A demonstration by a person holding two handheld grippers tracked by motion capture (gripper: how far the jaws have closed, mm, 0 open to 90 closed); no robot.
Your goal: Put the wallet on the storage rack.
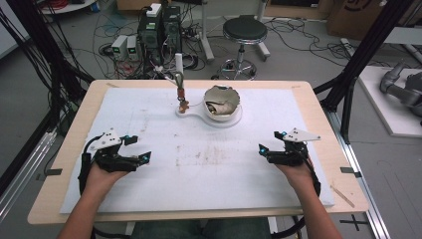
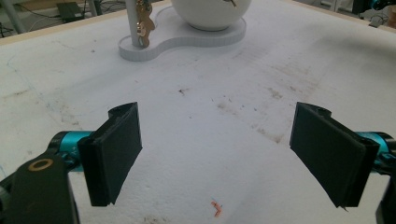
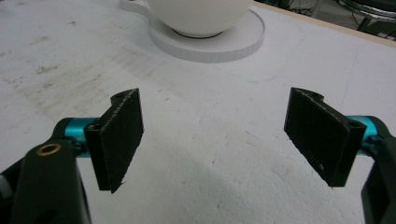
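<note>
Here we hold the left gripper (image 1: 142, 149) and right gripper (image 1: 268, 143) wide apart, empty, low in frame; the white bowl (image 1: 222, 102) sits upper centre, well beyond both.

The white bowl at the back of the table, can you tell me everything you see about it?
The white bowl is round and smooth outside, with a shiny, wavy-looking rim. Something crumpled and tan lies inside; I cannot tell what. It sits upright on the round end of a flat white stand, whose narrower end carries a thin post with small brownish things hanging. Both tools are far from it.
</note>
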